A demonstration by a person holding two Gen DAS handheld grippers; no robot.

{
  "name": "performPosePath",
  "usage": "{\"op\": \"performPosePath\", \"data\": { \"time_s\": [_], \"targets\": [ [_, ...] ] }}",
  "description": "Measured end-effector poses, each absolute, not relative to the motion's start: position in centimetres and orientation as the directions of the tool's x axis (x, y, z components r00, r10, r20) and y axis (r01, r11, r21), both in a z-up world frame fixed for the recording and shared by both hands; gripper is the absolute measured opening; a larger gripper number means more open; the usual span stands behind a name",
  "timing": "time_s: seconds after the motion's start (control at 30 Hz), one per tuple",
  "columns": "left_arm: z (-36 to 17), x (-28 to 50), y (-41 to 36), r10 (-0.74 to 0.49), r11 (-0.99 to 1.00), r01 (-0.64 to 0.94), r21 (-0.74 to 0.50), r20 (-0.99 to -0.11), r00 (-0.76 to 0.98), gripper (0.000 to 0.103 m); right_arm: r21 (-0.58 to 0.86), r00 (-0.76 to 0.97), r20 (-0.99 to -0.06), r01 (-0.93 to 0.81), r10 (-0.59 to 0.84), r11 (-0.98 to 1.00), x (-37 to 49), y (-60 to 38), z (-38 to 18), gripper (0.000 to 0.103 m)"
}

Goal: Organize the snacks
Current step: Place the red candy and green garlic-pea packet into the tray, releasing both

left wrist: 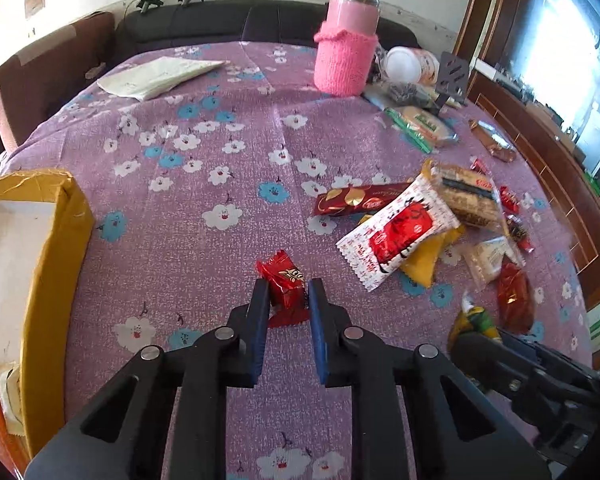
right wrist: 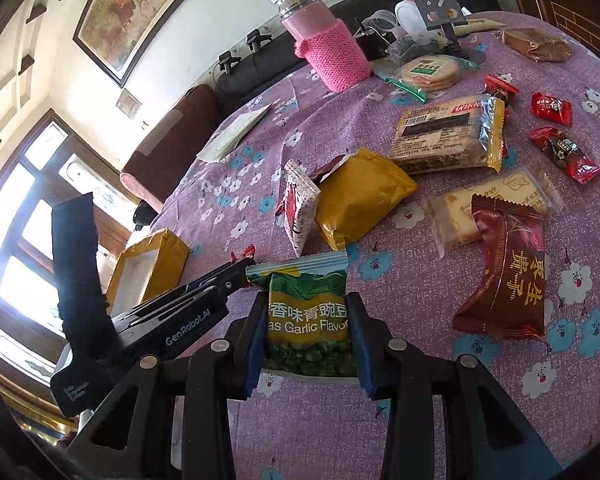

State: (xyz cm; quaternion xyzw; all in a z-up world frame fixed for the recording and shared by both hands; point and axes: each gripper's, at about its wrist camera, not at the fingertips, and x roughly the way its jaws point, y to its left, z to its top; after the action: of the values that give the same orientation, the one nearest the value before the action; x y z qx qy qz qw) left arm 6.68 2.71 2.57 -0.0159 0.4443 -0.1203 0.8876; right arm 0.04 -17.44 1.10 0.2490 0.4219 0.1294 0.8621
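In the left wrist view my left gripper (left wrist: 288,290) is shut on a small red wrapped candy (left wrist: 286,280), low over the purple flowered tablecloth (left wrist: 204,152). A yellow cardboard box (left wrist: 60,240) with a white inside stands at the left edge. In the right wrist view my right gripper (right wrist: 308,308) is shut on a green pack of garlic peas (right wrist: 308,312). The left gripper's body (right wrist: 188,316) shows to its left, with the yellow box (right wrist: 156,260) beyond. A heap of snack packs (left wrist: 412,224) lies to the right of the left gripper.
A pink knitted bottle (left wrist: 348,48) stands at the back of the table, with a white cup (left wrist: 412,66) and a black phone stand (left wrist: 454,76) beside it. A folded paper (left wrist: 156,76) lies at the back left. A dark red pack (right wrist: 508,268) and yellow pack (right wrist: 360,196) lie near the right gripper.
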Motion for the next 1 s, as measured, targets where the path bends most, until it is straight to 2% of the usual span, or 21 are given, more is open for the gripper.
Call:
{"op": "performPosePath", "data": {
  "time_s": [0.27, 0.5, 0.73, 0.87, 1.0],
  "targets": [
    [7.7, 1.3, 8.0, -0.290, 0.957, 0.187, -0.222, -0.700, 0.653, 0.017, 0.523, 0.631, -0.629, -0.089, 0.455, 0.847, -0.6, -16.0, 1.9, 0.038],
    [11.2, -4.2, 18.6, -0.182, 0.973, 0.041, -0.227, -0.643, 0.744, 0.017, 0.459, 0.663, -0.629, -0.105, 0.406, 0.882, -1.4, -14.4, 2.7, 0.038],
    [10.0, -5.5, 27.3, -0.092, 0.960, -0.112, -0.258, -0.667, 0.740, 0.017, 0.418, 0.640, -0.615, -0.230, 0.461, 0.879, -2.9, -8.7, 7.0, 0.038],
    [7.9, -5.4, 29.4, -0.078, 0.951, -0.157, -0.268, -0.694, 0.716, 0.017, 0.427, 0.572, -0.611, -0.344, 0.547, 0.837, -2.9, -3.1, 9.4, 0.038],
    [5.6, -5.1, 30.0, -0.091, 0.945, -0.169, -0.282, -0.719, 0.689, 0.017, 0.413, 0.492, -0.644, -0.421, 0.586, 0.808, -2.8, 2.7, 9.2, 0.038]
  ]
}}
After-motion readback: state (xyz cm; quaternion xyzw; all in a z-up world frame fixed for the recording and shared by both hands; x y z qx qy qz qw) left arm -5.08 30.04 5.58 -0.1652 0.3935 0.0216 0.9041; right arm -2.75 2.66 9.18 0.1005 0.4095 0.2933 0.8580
